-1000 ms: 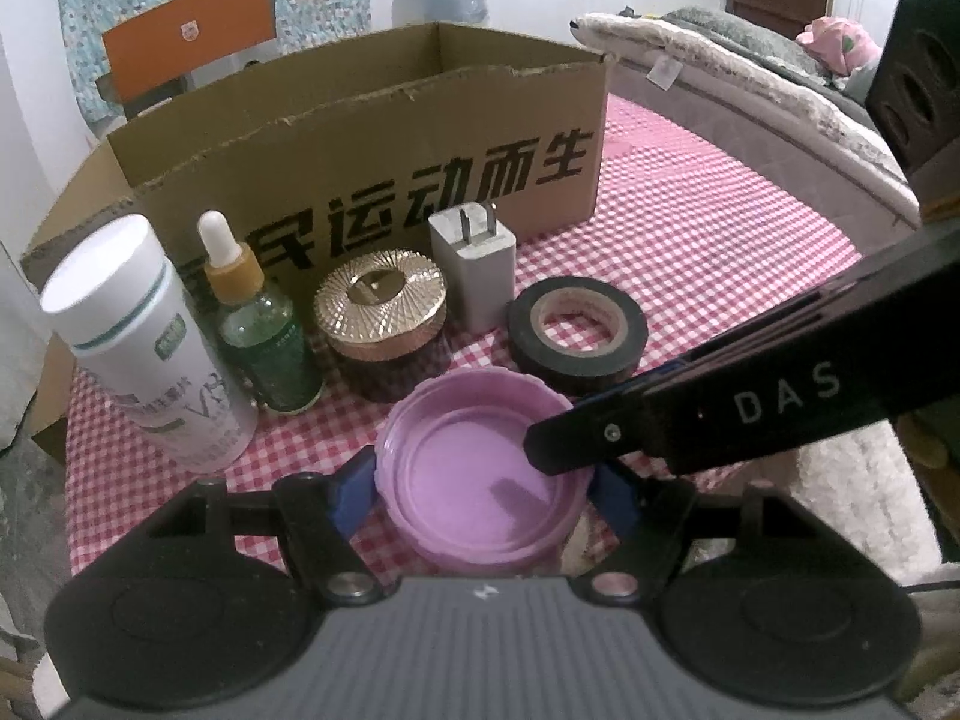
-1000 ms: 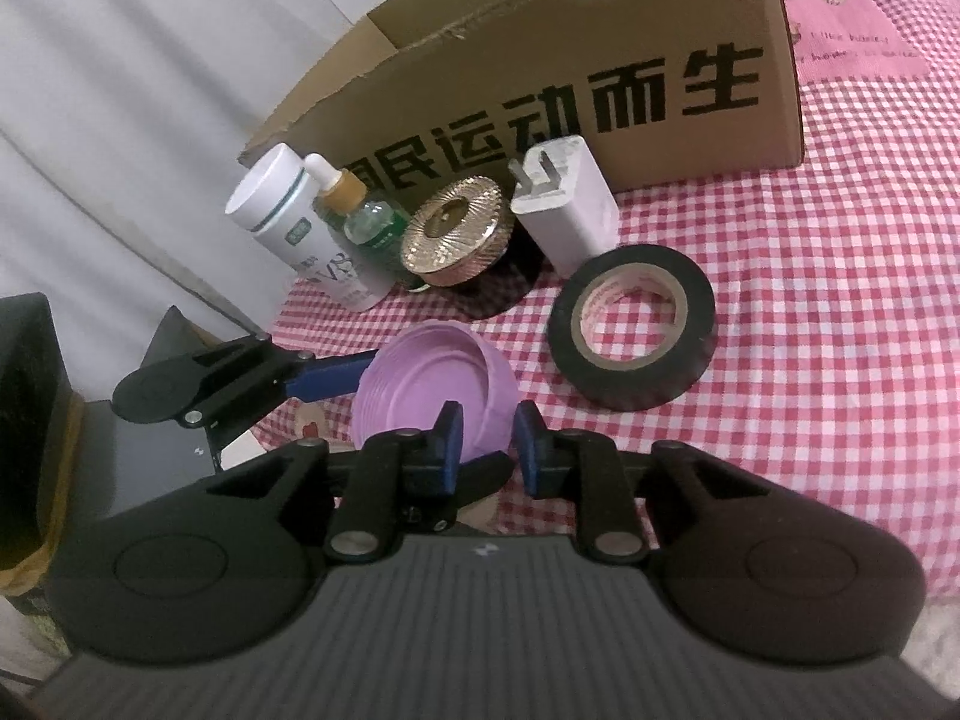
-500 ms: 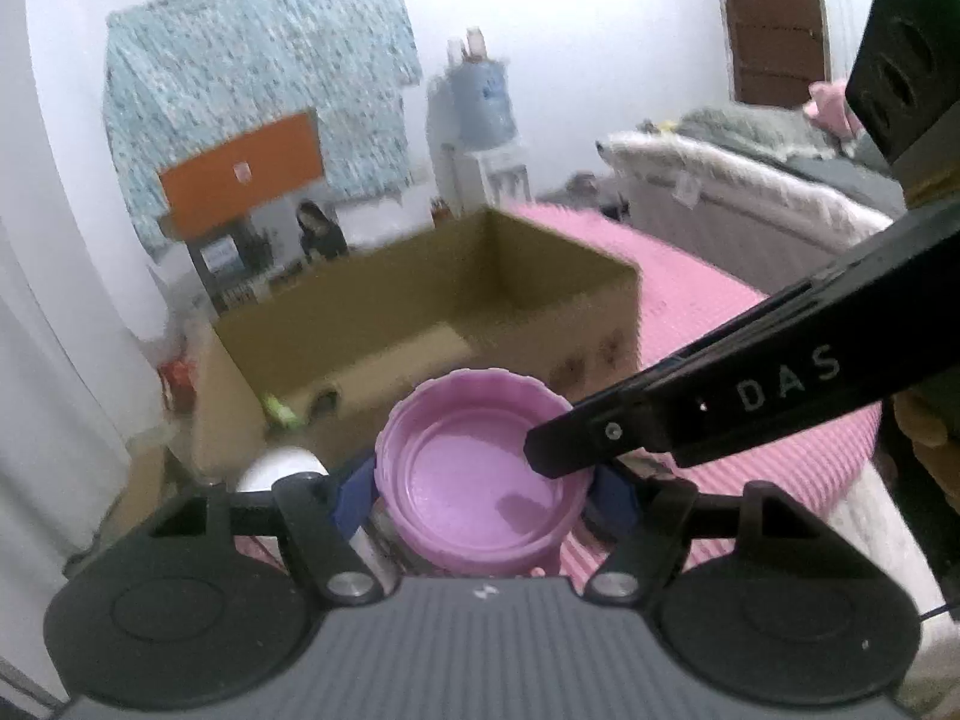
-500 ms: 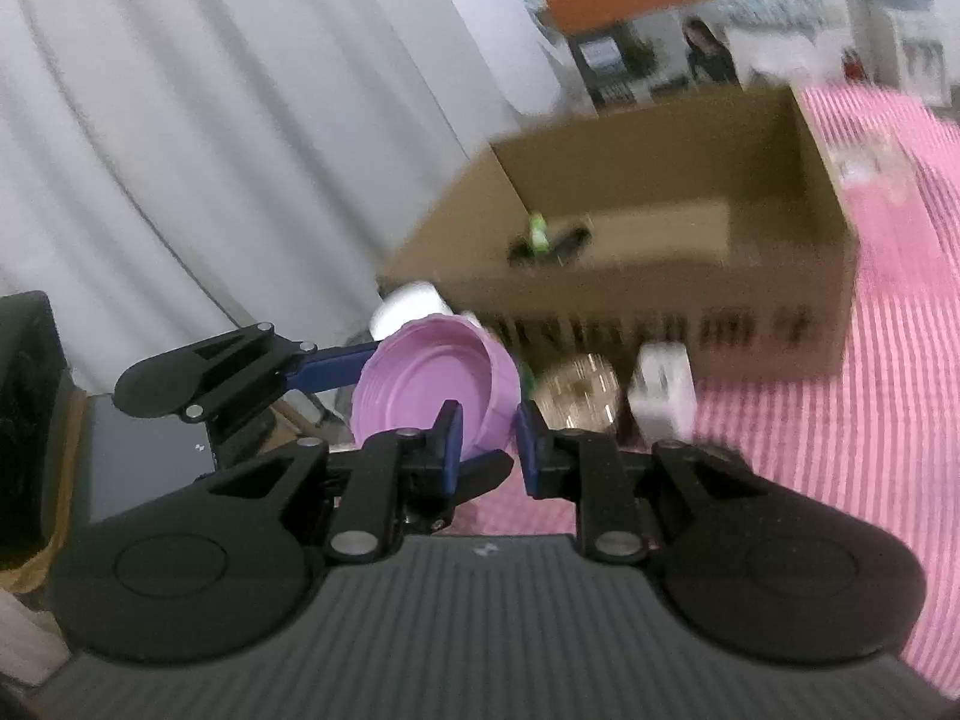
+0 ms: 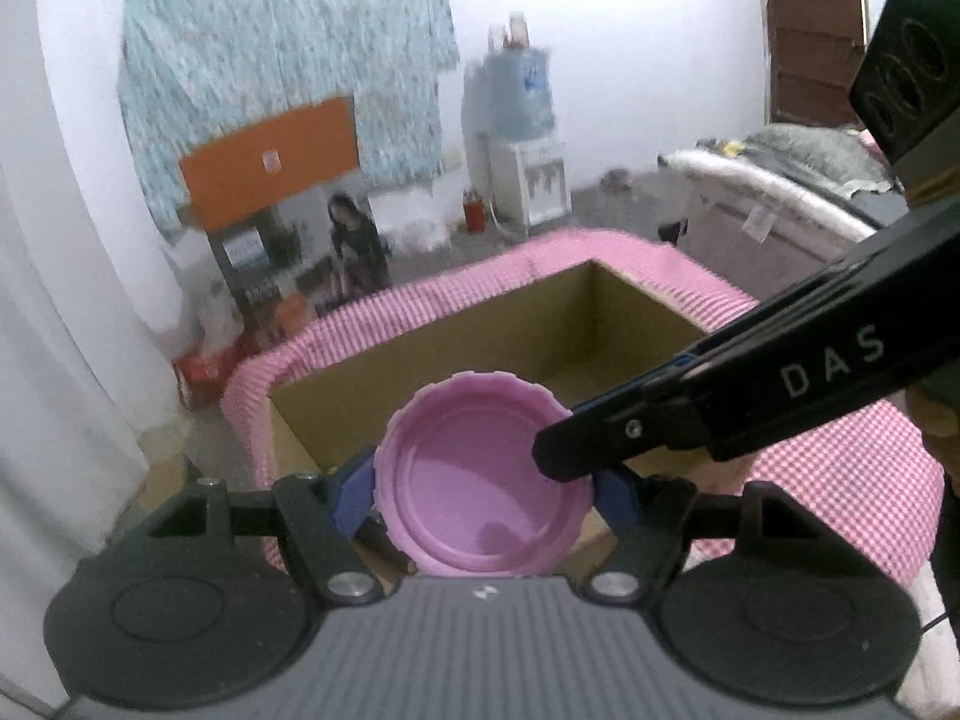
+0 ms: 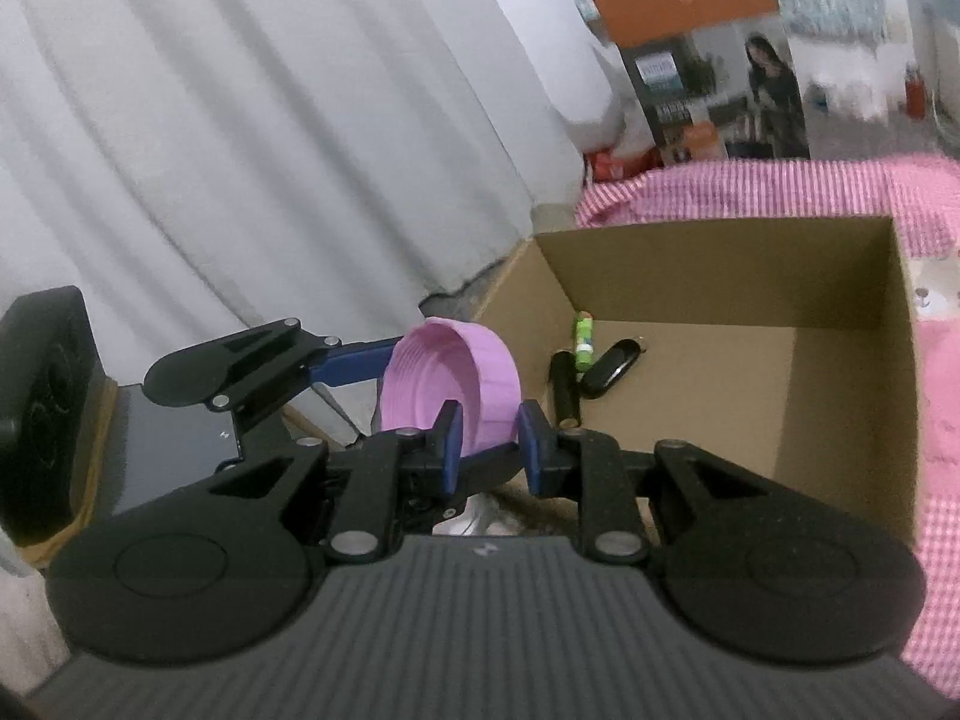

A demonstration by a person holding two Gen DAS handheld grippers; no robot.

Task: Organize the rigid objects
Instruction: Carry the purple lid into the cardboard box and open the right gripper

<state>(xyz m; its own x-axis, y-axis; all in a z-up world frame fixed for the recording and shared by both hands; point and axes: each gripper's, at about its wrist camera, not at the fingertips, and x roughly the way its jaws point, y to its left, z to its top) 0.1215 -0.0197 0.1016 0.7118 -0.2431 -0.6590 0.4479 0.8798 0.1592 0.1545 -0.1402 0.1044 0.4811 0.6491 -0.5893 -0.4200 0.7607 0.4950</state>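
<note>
A pink plastic lid (image 5: 480, 480) hangs in the air, hollow side up, above the near edge of an open cardboard box (image 5: 480, 348). My left gripper (image 5: 486, 495) is shut on it, one blue pad on each side of its width. My right gripper (image 6: 489, 450) comes in from the right and is shut on the lid's (image 6: 456, 372) side wall. The left gripper's blue finger (image 6: 354, 363) touches the lid's far side. Inside the box (image 6: 720, 264) lie a small green tube (image 6: 583, 341) and two black objects (image 6: 564, 390).
The box stands on a table with a pink checked cloth (image 5: 840, 468). A white curtain (image 6: 240, 120) hangs at the left. Behind the table are a water dispenser (image 5: 522, 138) and a bed (image 5: 780, 192).
Both grippers have risen with the lid from the tabletop to above the box's near wall. The bottles, jar, charger and tape roll have dropped out of view, and the box's inside now shows.
</note>
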